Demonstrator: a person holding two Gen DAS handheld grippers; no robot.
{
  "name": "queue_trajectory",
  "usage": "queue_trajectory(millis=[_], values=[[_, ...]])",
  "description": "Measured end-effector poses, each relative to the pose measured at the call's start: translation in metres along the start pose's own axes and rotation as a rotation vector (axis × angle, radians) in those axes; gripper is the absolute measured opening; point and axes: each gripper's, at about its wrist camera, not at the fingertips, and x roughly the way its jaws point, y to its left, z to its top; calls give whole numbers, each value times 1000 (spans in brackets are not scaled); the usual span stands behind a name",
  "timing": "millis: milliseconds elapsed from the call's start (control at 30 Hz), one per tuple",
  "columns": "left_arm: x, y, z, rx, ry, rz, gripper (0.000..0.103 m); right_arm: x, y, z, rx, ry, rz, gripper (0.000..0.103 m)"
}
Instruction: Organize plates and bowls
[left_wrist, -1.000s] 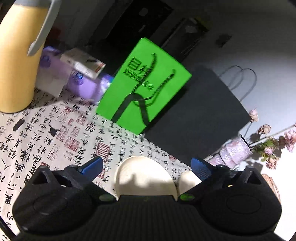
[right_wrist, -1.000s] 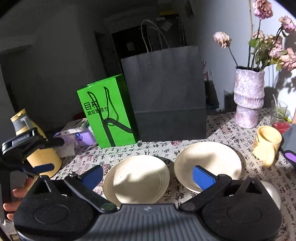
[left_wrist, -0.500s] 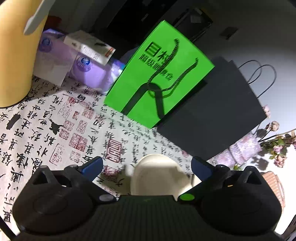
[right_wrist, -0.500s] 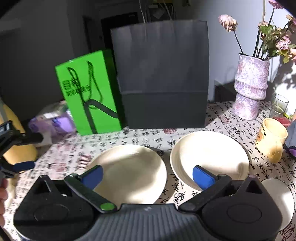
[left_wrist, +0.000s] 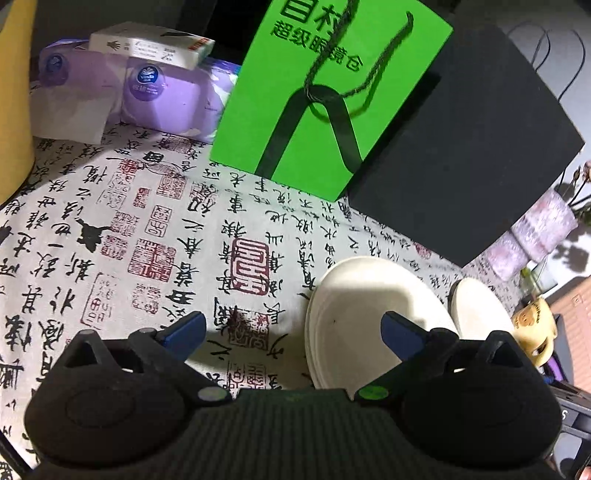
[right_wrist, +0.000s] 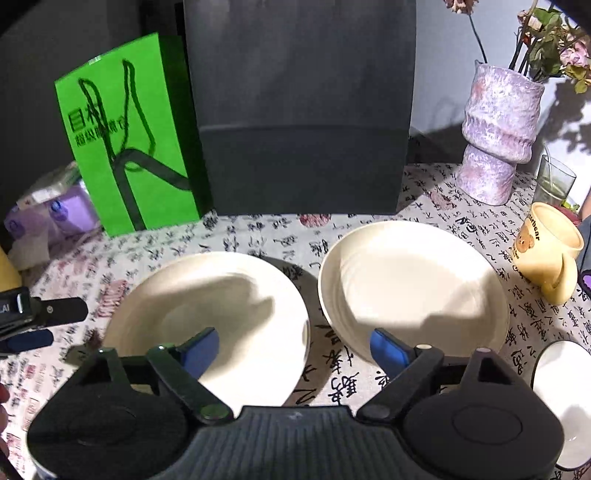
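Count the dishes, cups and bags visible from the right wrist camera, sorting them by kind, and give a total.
Plates: 2, left plate and right plate
Bowls: 1, bowl at the right edge
Mugs: 1, mug
Glasses: 1, glass
Bags: 2, green bag and black bag
Total: 7

I see a pale tablecloth (right_wrist: 424, 206) printed with black calligraphy and red seal stamps. On it, two cream-white plates (right_wrist: 221, 302) (right_wrist: 410, 280), plain. The green paper bag (right_wrist: 125, 140) is vivid, with dark lettering and a dark cord; the bag beside it (right_wrist: 299, 110) is flat charcoal black. My vase (right_wrist: 498, 133) is mottled lilac and white, holding faded pink flowers (right_wrist: 565, 40). The mug (right_wrist: 546, 251) is butter yellow with a brown bear. Tissue packs (left_wrist: 162, 96) are lavender. Both my grippers (right_wrist: 293, 345) (left_wrist: 291, 330) are black with blue pads.
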Motion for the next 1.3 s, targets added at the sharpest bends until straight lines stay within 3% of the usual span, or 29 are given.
queue_trajectory(millis=[200,267,367,433,567,867,1033,1300], values=[[7,0,-5,-1,-34,-11,93,16,4,-2,-20,40,-25,73],[11,-2,-7,18,-43,9,91,22,6,-2,-29,57,-39,62],[14,-3,-8,28,-36,34,79,30,9,-5,-35,92,-54,46],[17,-1,-8,27,-25,28,70,34,8,-7,-31,103,-56,40],[23,-5,-11,59,1,21,65,39,7,-10,-22,106,-62,37],[33,-10,-16,105,54,-1,40,45,10,-13,-23,114,-62,24],[35,-19,-21,166,60,15,14,45,14,-15,-34,105,-48,15],[35,-26,-25,205,48,29,11,44,17,-17,-74,73,-65,15]])
